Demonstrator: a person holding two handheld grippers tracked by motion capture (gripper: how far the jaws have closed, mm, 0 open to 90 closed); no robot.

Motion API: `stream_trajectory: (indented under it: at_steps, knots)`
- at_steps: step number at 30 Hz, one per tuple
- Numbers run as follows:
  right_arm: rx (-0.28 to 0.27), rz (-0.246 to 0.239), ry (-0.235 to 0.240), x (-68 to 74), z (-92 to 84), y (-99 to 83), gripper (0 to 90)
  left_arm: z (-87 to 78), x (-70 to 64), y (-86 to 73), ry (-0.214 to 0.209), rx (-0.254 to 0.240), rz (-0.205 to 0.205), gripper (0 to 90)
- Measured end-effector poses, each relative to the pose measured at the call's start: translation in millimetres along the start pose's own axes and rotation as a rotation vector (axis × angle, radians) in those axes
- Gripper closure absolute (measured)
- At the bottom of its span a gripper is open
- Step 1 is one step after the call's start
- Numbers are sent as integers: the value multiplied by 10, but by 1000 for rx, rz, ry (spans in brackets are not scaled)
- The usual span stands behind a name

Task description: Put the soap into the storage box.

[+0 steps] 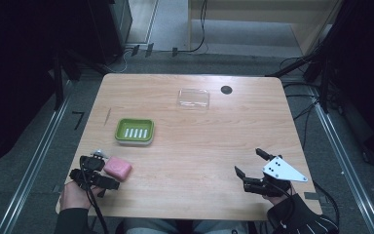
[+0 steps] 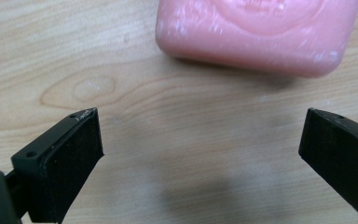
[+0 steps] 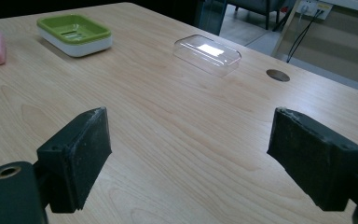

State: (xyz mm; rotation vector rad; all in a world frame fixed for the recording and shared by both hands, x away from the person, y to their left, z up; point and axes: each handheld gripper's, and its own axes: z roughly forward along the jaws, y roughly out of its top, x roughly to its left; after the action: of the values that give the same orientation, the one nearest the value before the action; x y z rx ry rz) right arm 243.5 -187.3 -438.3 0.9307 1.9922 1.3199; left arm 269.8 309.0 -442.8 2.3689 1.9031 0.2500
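Item 1: pink soap bar, lying flat on the tabletop near the front left corner, free of any grip.

Item 2: left claw, jaws spread wide with bare wood between them; the soap sits just ahead of the tips, untouched, probably so the claw can close around it next.

Item 3: green soap dish, upright with a slotted insert, just beyond the soap; likely the soap's destination.

Item 4: clear plastic lid, well apart toward the far edge, apparently set aside to leave the dish open.

Item 5: right claw, jaws wide and empty, at the front right, away from the work.
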Motion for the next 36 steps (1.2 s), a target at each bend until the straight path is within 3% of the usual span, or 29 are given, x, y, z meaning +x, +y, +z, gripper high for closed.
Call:
stream_trajectory:
  at_steps: [13,25,36]
  knots:
    - [6,-3,4,0,0,-2,136,-19,-50,164,-15,15,39,0]
    - [11,-5,8,2,4,-1,136,-14,-69,352,-39,45,102,0]
    - [11,-6,7,0,3,-2,136,25,-112,494,-43,60,116,0]
